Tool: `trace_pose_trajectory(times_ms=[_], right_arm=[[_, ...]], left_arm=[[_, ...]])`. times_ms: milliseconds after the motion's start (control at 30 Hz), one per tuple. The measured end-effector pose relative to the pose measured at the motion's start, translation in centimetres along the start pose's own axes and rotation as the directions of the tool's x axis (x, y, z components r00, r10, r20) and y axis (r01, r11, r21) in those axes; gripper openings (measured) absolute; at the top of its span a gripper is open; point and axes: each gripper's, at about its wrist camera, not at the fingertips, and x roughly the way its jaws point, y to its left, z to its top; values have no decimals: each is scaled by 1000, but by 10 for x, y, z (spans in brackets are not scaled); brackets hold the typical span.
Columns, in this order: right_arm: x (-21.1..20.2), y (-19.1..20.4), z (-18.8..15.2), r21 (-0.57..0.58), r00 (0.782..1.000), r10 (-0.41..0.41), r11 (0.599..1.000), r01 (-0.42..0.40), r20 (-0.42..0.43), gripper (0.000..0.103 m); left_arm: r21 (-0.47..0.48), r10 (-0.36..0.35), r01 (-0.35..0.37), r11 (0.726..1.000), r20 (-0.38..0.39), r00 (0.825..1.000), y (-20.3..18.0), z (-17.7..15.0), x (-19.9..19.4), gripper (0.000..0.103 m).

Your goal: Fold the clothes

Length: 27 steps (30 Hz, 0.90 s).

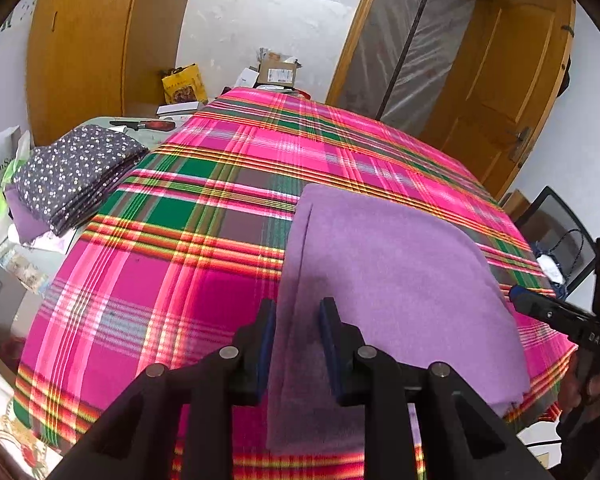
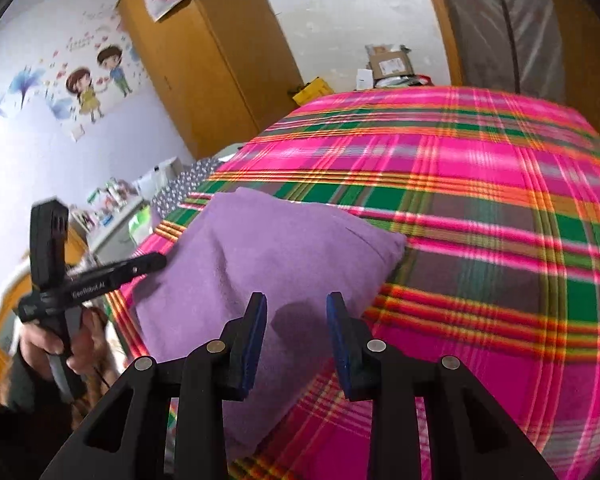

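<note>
A purple folded cloth (image 1: 400, 272) lies flat on the pink and green plaid bed cover (image 1: 180, 240), near its front edge. My left gripper (image 1: 298, 312) hovers over the cloth's left folded strip, jaws apart, the pads not pressing the fabric. In the right wrist view the same purple cloth (image 2: 260, 248) shows with its right corner toward the middle of the bed cover (image 2: 480, 240). My right gripper (image 2: 296, 304) stands open over the cloth's near right part, nothing pinched. The left gripper (image 2: 156, 261) shows at the cloth's left edge, held by a hand.
A folded stack of dark floral fabric (image 1: 76, 176) sits on a side table left of the bed. Cardboard boxes (image 1: 278, 72) and a yellow bag (image 1: 182, 86) stand beyond the far end. A wooden wardrobe (image 1: 84, 40), a door (image 1: 512, 76) and a black chair (image 1: 556, 236) surround the bed.
</note>
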Motion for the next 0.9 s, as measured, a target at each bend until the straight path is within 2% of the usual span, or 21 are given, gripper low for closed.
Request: trace_pose_trajectory(times_ms=[67, 167, 300, 767, 900], right_arm=[[-2, -7, -4, 42, 1000, 21, 999, -20, -6, 36], [-3, -16, -11, 99, 999, 47, 994, -45, -14, 49], [2, -24, -14, 168, 994, 100, 981, -93, -34, 49], [23, -38, -16, 325, 967, 240, 924, -202, -81, 49], [27, -38, -12, 333, 964, 250, 919, -209, -85, 50]], left_arm=[[-19, -24, 24, 1000, -3, 1000, 6, -2, -2, 24], [-51, -59, 58, 997, -16, 998, 13, -4, -4, 24], [-89, -133, 129, 988, -44, 990, 21, -3, -2, 24], [-132, -231, 218, 967, -98, 968, 28, 4, 22, 32], [-133, -237, 223, 966, -106, 966, 27, 10, 28, 32]])
